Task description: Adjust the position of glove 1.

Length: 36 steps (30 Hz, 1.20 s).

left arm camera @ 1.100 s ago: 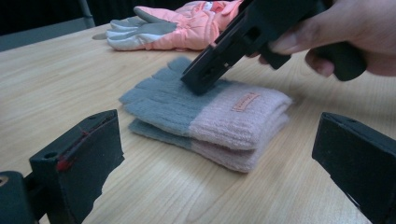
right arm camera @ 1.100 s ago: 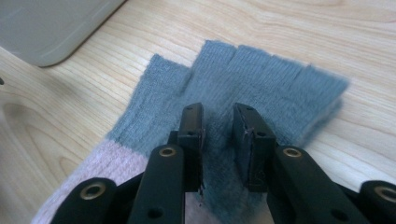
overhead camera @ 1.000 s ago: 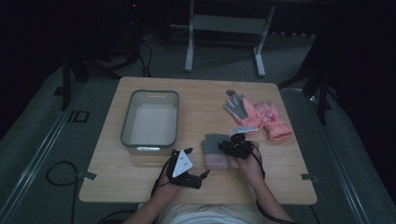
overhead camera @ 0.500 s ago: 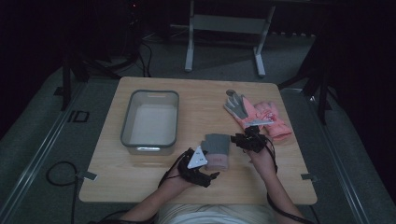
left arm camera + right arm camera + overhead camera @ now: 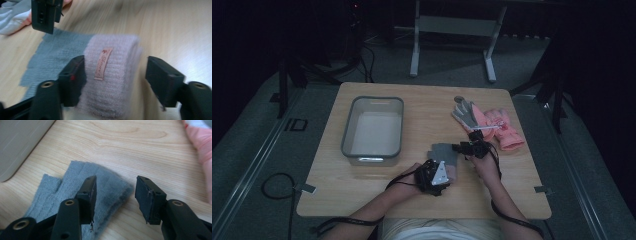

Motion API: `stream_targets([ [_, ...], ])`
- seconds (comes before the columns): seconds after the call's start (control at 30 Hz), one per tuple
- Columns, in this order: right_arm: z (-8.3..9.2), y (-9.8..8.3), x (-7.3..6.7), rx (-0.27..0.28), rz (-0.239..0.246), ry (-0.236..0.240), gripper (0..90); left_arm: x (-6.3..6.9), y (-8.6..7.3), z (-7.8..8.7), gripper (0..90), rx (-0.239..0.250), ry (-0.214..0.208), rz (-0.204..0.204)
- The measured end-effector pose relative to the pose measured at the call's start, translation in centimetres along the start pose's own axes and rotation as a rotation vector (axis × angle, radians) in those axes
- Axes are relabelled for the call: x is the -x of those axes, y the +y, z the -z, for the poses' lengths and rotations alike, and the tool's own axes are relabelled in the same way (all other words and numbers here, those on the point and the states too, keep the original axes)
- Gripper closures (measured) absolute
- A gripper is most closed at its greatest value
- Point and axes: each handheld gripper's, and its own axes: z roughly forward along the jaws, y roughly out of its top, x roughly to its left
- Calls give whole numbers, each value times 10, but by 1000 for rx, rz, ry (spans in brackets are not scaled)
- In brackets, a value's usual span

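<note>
Both grippers shifted rightward across the table since the earlier frames; grey-and-pink knitted glove now bracketed between them

Left to right: an empty grey bin (image 5: 372, 131) is seen on the wooden table (image 5: 422, 105), well apart from the work. The left gripper (image 5: 435, 176) is placed at the pink cuff (image 5: 112, 75) of the knitted glove (image 5: 445, 154); its jaws have just been closing, with the cuff between them, one pad touching the cuff and the other held apart from it, so nothing is gripped. The right gripper (image 5: 463, 148) is positioned over the glove's grey fingertip end (image 5: 100, 185); its jaws have just been opening, about half apart, the fabric lying under them unheld. A pink glove pair (image 5: 492, 125) is left near the table's right side
</note>
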Motion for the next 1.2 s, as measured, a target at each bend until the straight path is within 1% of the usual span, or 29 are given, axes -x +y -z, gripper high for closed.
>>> stream_targets([
  [0.03, -3, 0, 0, -6, 0, -3, 503, 1, 0, -1, 370, -2, 9, -6],
  [0.07, -6, -1, -1, -12, -2, -7, 496, 2, 0, -1, 400, -11, 27, -23],
  [0.1, -8, -1, -1, -20, -7, -9, 495, 2, 0, -1, 448, -12, 32, -31],
  [0.13, -10, -2, -1, -26, -12, -14, 485, 2, -1, -1, 466, -6, 26, -29],
  [0.17, -12, -3, -1, -29, -18, -26, 481, 2, -1, 0, 503, 0, 27, -29],
  [0.2, -14, -4, 0, -35, -33, -19, 480, 1, -3, 1, 536, 5, 20, -26],
  [0.23, -16, -5, 1, -42, -48, -9, 479, 0, -4, 1, 571, 15, 13, -15],
  [0.33, -17, -6, 0, -40, -65, -6, 492, -7, -7, 2, 641, 35, -25, 22],
  [0.4, -18, -6, -2, -46, -74, 16, 521, -11, -8, 2, 661, 44, -50, 34],
  [0.5, -19, -6, -6, -54, -76, 38, 523, -18, -10, 2, 680, 50, -100, 56],
  [0.53, -20, -6, -6, -56, -90, 58, 537, -21, -11, 2, 684, 58, -118, 61],
  [0.57, -21, -6, -4, -60, -128, 105, 544, -23, -13, 2, 687, 65, -137, 67],
  [0.6, -23, -7, -4, -65, -164, 163, 544, -26, -14, 2, 690, 70, -154, 75],
  [0.63, -25, -7, -5, -68, -172, 186, 560, -27, -15, 2, 692, 78, -165, 85],
  [0.7, -26, -7, -9, -64, -152, 176, 598, -29, -15, 2, 696, 75, -176, 90],
  [0.77, -28, -4, -12, -61, -141, 181, 642, -30, -15, 2, 698, 73, -176, 89],
  [0.8, -28, -3, -13, -57, -124, 166, 674, -30, -14, 2, 698, 68, -176, 92],
  [0.87, -28, 0, -18, -55, -83, 157, 697, -30, -13, 2, 700, 61, -170, 83],
  [0.9, -28, 1, -20, -49, -53, 141, 713, -30, -13, 3, 701, 58, -168, 86],
  [0.97, -25, 3, -27, -31, 6, 110, 725, -30, -13, 4, 703, 59, -169, 108],
  [1.03, -22, 3, -33, -19, 44, 80, 729, -31, -13, 5, 705, 55, -173, 125],
  [1.1, -18, 4, -36, -12, 61, 76, 732, -32, -12, 7, 705, 50, -178, 128],
  [1.17, -15, 6, -36, -7, 53, 89, 736, -33, -11, 8, 707, 42, -169, 126],
  [1.2, -13, 7, -36, -2, 50, 98, 736, -33, -9, 10, 709, 33, -163, 113],
])
